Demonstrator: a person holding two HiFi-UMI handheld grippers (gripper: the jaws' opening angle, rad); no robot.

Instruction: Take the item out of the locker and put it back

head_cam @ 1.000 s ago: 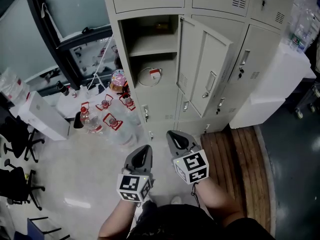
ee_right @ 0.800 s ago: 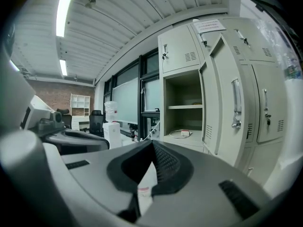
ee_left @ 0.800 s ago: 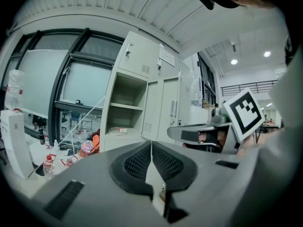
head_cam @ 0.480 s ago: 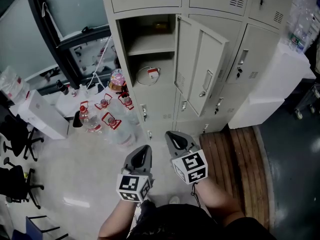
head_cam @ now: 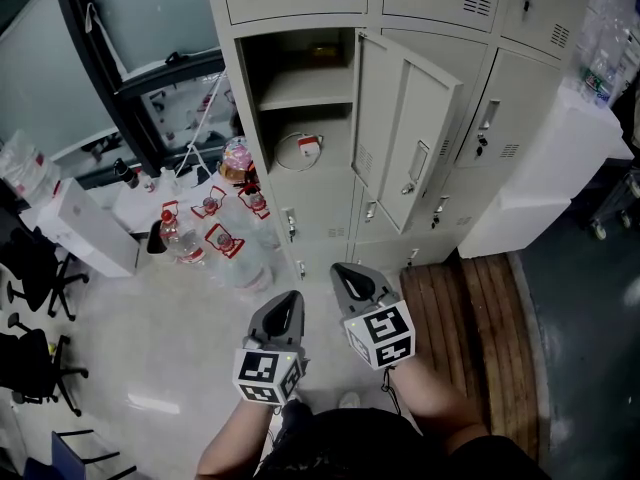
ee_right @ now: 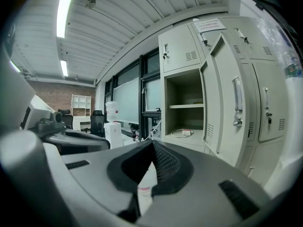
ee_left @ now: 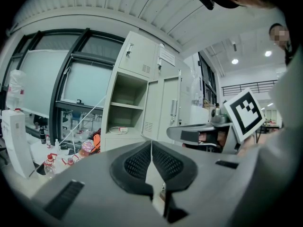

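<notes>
Inside the open locker (head_cam: 300, 63), on the compartment's floor below the shelf, lies the item (head_cam: 298, 152), a white coiled cable with a small red-and-white tag. The locker door (head_cam: 405, 133) stands swung out to the right. Both grippers hover side by side over the floor, well apart from the locker. The left gripper (head_cam: 290, 303) has its jaws pressed together with nothing between them, and the right gripper (head_cam: 345, 276) is likewise closed and empty. Water bottles (head_cam: 215, 238) stand at the left.
</notes>
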